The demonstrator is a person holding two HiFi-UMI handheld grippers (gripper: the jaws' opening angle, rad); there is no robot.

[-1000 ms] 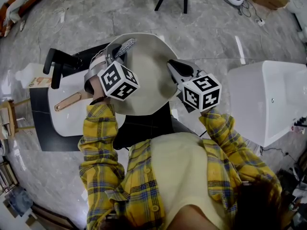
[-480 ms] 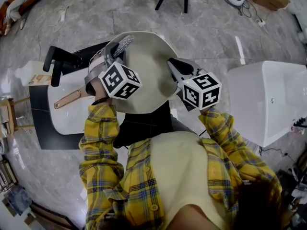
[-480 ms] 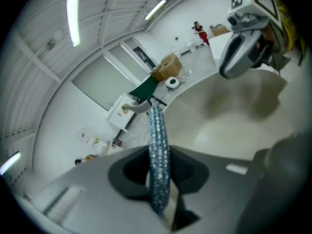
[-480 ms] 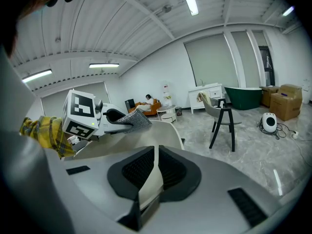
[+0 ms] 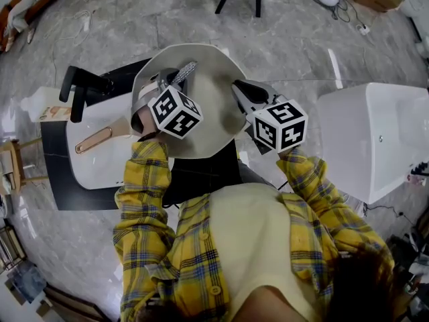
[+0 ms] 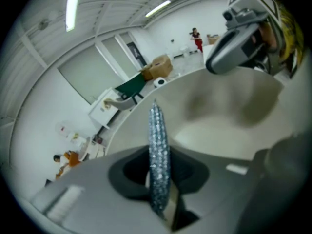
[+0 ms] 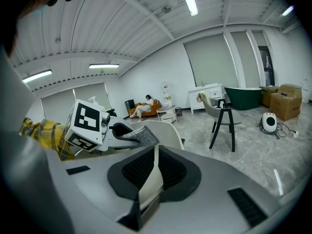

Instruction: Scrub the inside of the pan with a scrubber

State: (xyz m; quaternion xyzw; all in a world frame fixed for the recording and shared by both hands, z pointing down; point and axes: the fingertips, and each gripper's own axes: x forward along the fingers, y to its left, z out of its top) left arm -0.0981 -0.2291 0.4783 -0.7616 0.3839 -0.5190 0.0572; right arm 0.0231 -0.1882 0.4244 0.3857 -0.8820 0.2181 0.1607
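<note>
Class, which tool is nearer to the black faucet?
Left. The left tool, gripping the scrubber, is at the pan's side toward the faucet; the right tool clamps the opposite rim, farther away.

The right tongs (image 7: 155, 179) grip the pan (image 7: 168, 130) rim; left tongs (image 7: 119, 130) hold the silver scrubber (image 7: 141, 134) beyond

Pan (image 5: 208, 113) plain cream-beige inside. Scrubber (image 6: 157, 145) silver-blue, glittery weave. My sleeves (image 5: 144, 200) yellow plaid with blue lines; black-and-white square markers on my left gripper (image 5: 169, 79) and right gripper (image 5: 238, 88); floor (image 5: 268, 32) grey marbled.
</note>
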